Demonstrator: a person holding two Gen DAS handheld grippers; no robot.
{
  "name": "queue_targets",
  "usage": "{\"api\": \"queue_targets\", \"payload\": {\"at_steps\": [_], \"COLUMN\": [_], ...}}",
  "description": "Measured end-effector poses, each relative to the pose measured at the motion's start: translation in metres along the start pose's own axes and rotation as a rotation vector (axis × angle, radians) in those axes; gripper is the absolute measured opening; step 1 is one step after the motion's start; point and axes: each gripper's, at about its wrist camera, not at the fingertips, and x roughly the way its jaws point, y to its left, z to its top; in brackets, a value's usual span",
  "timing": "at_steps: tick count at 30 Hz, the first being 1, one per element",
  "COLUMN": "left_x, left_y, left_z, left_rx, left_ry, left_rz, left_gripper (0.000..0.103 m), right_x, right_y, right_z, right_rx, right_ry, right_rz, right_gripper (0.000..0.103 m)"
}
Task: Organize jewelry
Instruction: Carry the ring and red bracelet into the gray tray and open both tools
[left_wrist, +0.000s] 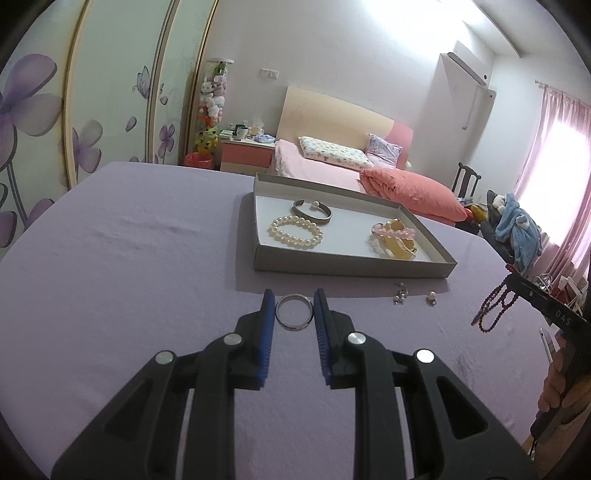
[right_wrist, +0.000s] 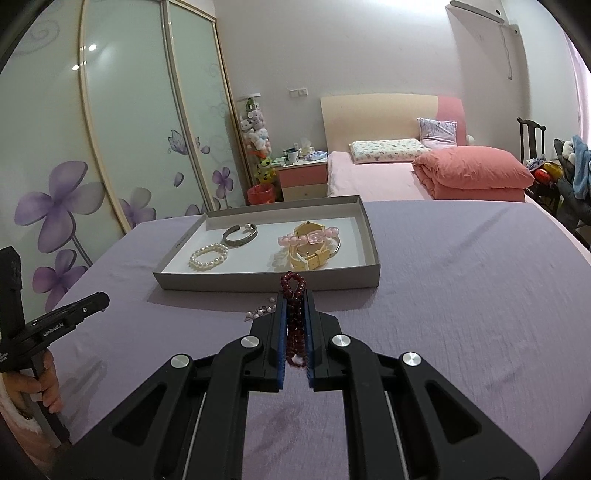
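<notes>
Nearest the lens, the left gripper (left_wrist: 294, 308) holds 1 silver ring (left_wrist: 294, 312) between its 2 blue pads, the jaws narrow around it, above the purple cloth (left_wrist: 122, 258). Beside it, the right gripper (right_wrist: 294, 306) has its jaws pressed together on 1 dark red bead bracelet (right_wrist: 294, 295), whose loop pokes out past the fingertips. Just beyond, on the cloth, lie a few small pearl earrings (left_wrist: 400, 295), too small to count surely. Farther on sits 1 shallow grey tray (left_wrist: 354, 266), touching the cloth, holding 5 pieces: 1 pearl bracelet (left_wrist: 295, 230), 1 silver cuff bangle (left_wrist: 312, 212), 1 pink bead bracelet (right_wrist: 308, 236), 1 yellow watch (right_wrist: 314, 254) and 1 thin bangle under the watch. Behind everything stands 1 bed (right_wrist: 369, 177) with 2 pillows.
</notes>
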Motion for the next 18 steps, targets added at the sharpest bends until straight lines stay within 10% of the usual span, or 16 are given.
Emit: {"api": "queue_targets", "payload": {"at_steps": [18], "left_x": [-0.01], "left_y": [-0.011], "left_z": [0.013], "left_rx": [0.04], "left_ry": [-0.054], "left_rz": [-0.007], "left_gripper": [0.022], "right_x": [-0.017], "right_y": [0.005], "right_z": [0.014], "right_rx": [-0.029], "right_ry": [-0.084], "right_rz": [-0.009], "right_gripper": [0.009]}}
